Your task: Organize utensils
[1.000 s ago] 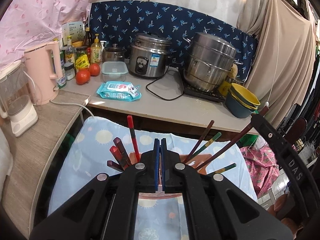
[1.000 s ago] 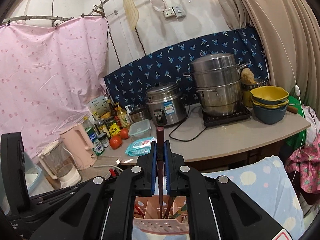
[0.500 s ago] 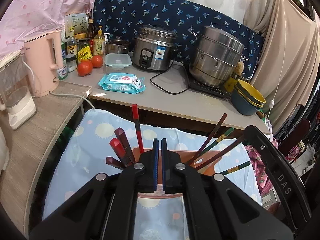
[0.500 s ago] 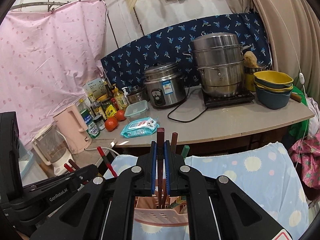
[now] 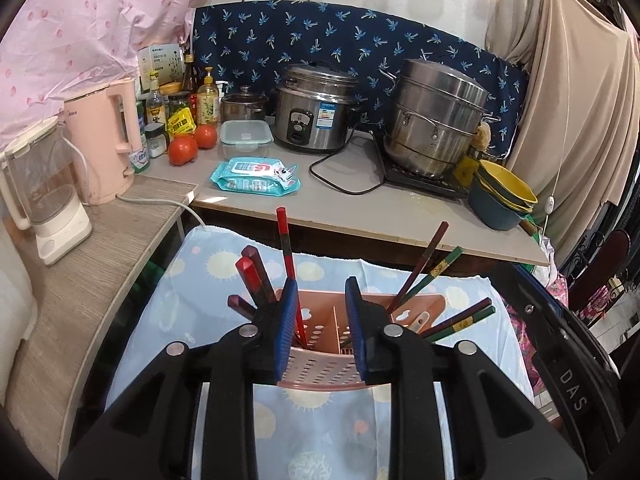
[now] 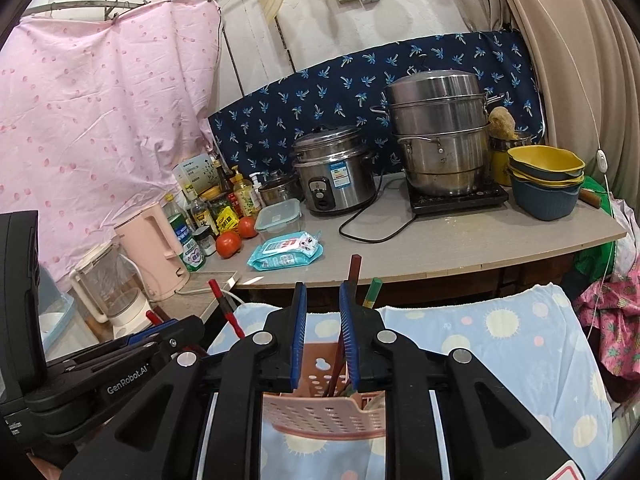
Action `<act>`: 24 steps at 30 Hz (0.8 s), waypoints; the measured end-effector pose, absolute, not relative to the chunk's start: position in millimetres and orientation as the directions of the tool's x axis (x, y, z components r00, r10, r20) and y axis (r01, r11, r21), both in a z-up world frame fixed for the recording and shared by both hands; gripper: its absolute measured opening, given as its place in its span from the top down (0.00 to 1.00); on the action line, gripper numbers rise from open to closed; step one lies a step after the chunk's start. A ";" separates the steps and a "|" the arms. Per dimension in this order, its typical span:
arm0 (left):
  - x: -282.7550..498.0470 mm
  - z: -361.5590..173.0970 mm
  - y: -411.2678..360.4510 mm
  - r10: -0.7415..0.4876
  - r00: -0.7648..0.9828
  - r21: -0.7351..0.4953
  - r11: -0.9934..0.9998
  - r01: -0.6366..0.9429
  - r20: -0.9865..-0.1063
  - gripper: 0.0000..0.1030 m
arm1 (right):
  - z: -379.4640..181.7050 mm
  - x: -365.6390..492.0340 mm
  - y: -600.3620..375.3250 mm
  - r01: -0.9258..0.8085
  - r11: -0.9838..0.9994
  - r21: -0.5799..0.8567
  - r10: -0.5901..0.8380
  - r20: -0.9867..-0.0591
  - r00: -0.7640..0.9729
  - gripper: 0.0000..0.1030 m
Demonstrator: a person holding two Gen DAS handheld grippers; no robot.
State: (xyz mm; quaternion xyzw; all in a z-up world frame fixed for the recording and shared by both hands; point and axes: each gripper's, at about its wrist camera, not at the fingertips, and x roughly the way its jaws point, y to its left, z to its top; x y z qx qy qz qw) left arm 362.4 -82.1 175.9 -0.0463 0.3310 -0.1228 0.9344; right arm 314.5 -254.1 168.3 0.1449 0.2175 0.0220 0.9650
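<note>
- The left claw point(image 5: 320, 324) has its blue pads apart and grips nothing; it hangs just over the pink utensil basket point(image 5: 320, 368), whose near wall shows between the pads.
- The right claw point(image 6: 322, 336) is likewise spread and empty, over the same basket point(image 6: 320, 416).
- A red chopstick point(image 5: 289, 264) stands just inside the left claw's left pad; whether they touch cannot be told.
- Dark red sticks point(image 5: 252, 276) lean left of that claw, brown and green chopsticks point(image 5: 430, 264) lean right of it.
- The chopsticks' lower ends are hidden by the claws and the basket walls.
- Under the basket lies a blue sun-patterned cloth point(image 5: 320, 432).
- Beyond the claws, the counter point(image 5: 360, 208) carries a rice cooker point(image 5: 314, 120), a steel steamer pot point(image 5: 434, 120), tomatoes point(image 5: 183, 150) and a wipes pack point(image 5: 256, 174).
- Stacked bowls point(image 5: 502, 194) sit at its right end.
</note>
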 end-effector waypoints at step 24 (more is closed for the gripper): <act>283.9 155.9 -74.2 -0.140 0.749 -0.049 0.989 0.142 -0.648 0.55 | 145.4 226.4 -238.2 0.009 0.972 0.234 0.116 -0.517 0.848 0.68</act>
